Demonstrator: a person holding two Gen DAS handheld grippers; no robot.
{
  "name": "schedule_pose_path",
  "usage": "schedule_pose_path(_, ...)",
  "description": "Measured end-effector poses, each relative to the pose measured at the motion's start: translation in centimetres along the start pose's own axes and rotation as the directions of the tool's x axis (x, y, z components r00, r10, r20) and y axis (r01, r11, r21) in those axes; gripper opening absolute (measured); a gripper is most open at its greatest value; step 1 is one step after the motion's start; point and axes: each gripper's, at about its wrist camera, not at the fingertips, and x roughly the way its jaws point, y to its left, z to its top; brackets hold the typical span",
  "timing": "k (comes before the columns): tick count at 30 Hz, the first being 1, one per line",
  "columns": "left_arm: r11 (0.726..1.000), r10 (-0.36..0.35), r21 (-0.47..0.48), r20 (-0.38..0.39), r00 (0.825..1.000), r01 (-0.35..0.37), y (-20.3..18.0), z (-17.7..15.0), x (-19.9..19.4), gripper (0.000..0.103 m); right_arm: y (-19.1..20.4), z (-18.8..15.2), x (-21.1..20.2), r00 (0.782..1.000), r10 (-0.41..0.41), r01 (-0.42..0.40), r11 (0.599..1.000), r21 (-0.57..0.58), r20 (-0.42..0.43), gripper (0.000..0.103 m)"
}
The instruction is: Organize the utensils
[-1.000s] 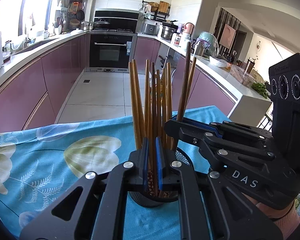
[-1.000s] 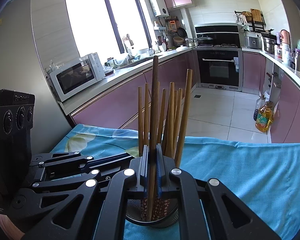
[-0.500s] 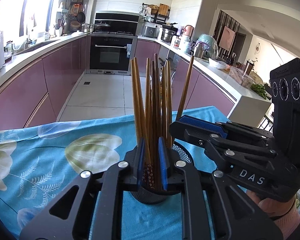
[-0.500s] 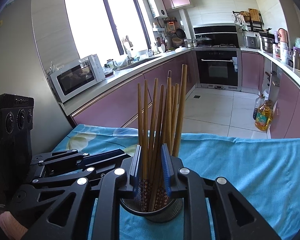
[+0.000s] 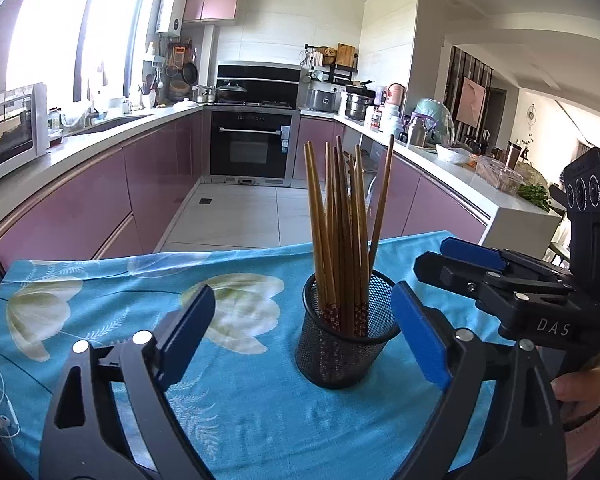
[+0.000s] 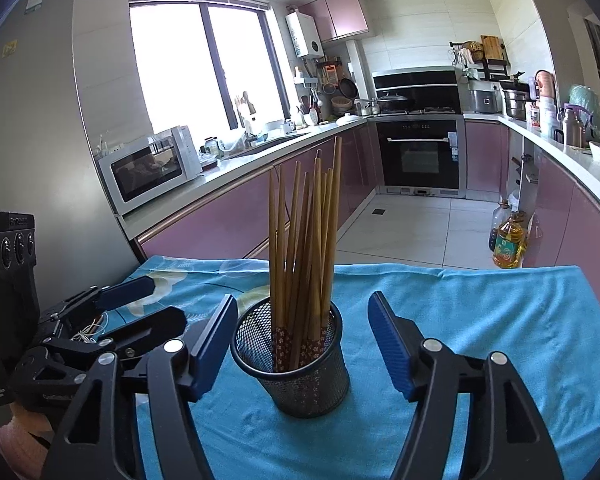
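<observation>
Looks basically done — the wooden chopsticks [image 5: 342, 236] all stand bunched in the black mesh holder [image 5: 346, 348], center frame on the blue floral tablecloth [image 5: 100, 320]. Left gripper [image 5: 300, 326] and right gripper [image 6: 302, 342] have both just been opening, nothing between the pads — no loose utensils visible.

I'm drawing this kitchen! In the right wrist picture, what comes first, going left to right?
White microwave oven → wooden chopsticks in the black mesh cup → black built-in oven → yellow oil bottle.
</observation>
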Motion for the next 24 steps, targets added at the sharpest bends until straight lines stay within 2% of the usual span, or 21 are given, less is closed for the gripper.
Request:
schedule_pose_path(1,1.0,0.012,-0.002,0.012,1.0,-0.012,0.1,-0.3,-0.4,0.097,-0.1,-0.2,-0.3,1.0,-0.013,0.013,1.0,0.003,0.013,0.083)
schedule_pose_path(8,0.997,0.078,-0.029,0.055,0.995,-0.076,1.2,-2.3,-2.6,0.097,0.4,-1.9,-1.4,0.997,-0.057,0.059,0.998,-0.025,0.058,0.096)
schedule_pose_path(10,0.996,0.087,-0.038,0.066,0.994,-0.085,1.4,-2.8,-3.1,0.097,1.0,-2.4,-1.6,0.993,-0.085,0.089,0.995,-0.052,0.083,0.096)
schedule_pose_path(18,0.992,0.124,-0.046,0.139,0.983,-0.118,1.6,-3.6,-5.1,0.097,2.8,-4.4,-2.9,0.978,-0.1,0.116,0.99,-0.084,0.181,0.096)
schedule_pose_path(24,0.987,0.155,-0.066,0.197,0.968,-0.144,2.0,-4.1,-6.5,0.097,3.0,-5.0,-3.2,0.973,-0.113,0.131,0.988,-0.079,0.2,0.096)
